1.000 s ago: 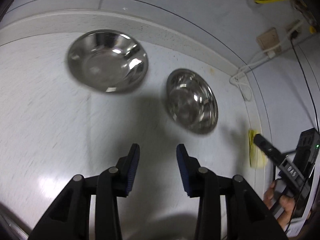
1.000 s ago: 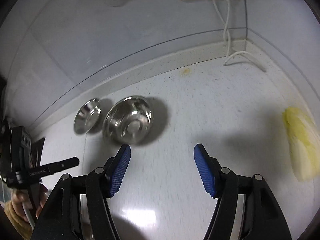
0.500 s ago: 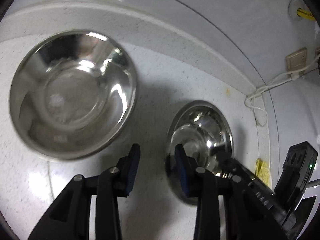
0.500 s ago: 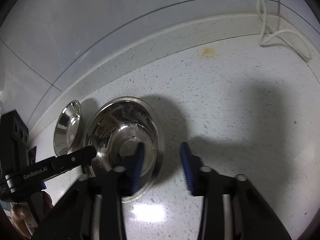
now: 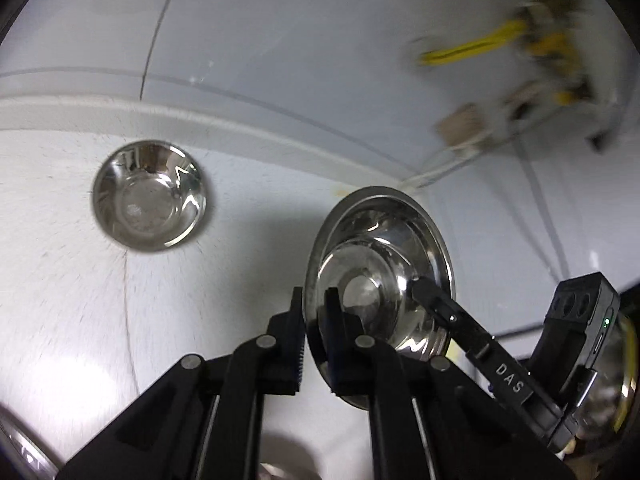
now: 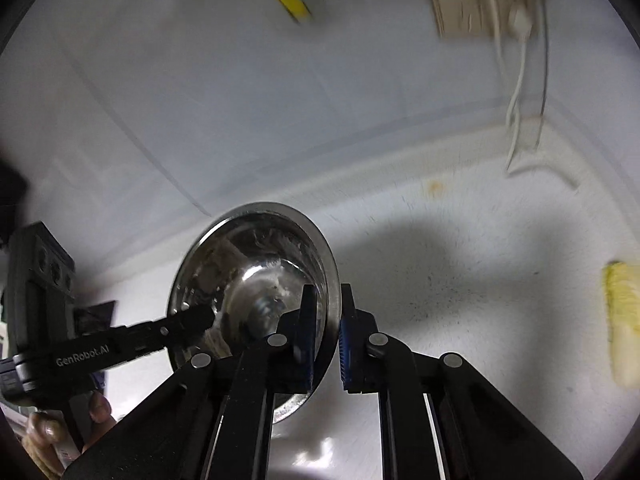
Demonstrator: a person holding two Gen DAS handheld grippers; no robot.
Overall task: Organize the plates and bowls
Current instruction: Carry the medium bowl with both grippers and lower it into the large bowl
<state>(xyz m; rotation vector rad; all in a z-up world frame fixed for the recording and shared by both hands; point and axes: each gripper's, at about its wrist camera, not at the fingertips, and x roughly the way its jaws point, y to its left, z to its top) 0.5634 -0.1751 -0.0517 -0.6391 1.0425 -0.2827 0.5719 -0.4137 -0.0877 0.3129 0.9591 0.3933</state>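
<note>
A steel bowl (image 5: 380, 276) is held tilted above the white counter by both grippers. My left gripper (image 5: 314, 320) is shut on its left rim. My right gripper (image 6: 325, 320) is shut on its right rim, and the same bowl (image 6: 256, 272) fills the lower middle of the right wrist view. A second steel bowl (image 5: 150, 196) sits upright on the counter (image 5: 80, 300) to the left, near the back ledge. The right gripper's finger (image 5: 440, 308) reaches into the held bowl in the left wrist view.
A wall socket (image 6: 472, 4) with a white cable (image 6: 520, 92) is on the back wall. A yellow leafy vegetable (image 6: 622, 320) lies on the counter at right. A raised ledge (image 5: 240, 128) runs along the wall. Yellow items (image 5: 480, 44) hang on the wall.
Both grippers closed on opposite rims of the right-hand bowl and lifted it off the counter, tilted. The left bowl stayed in place and now looks farther away.
</note>
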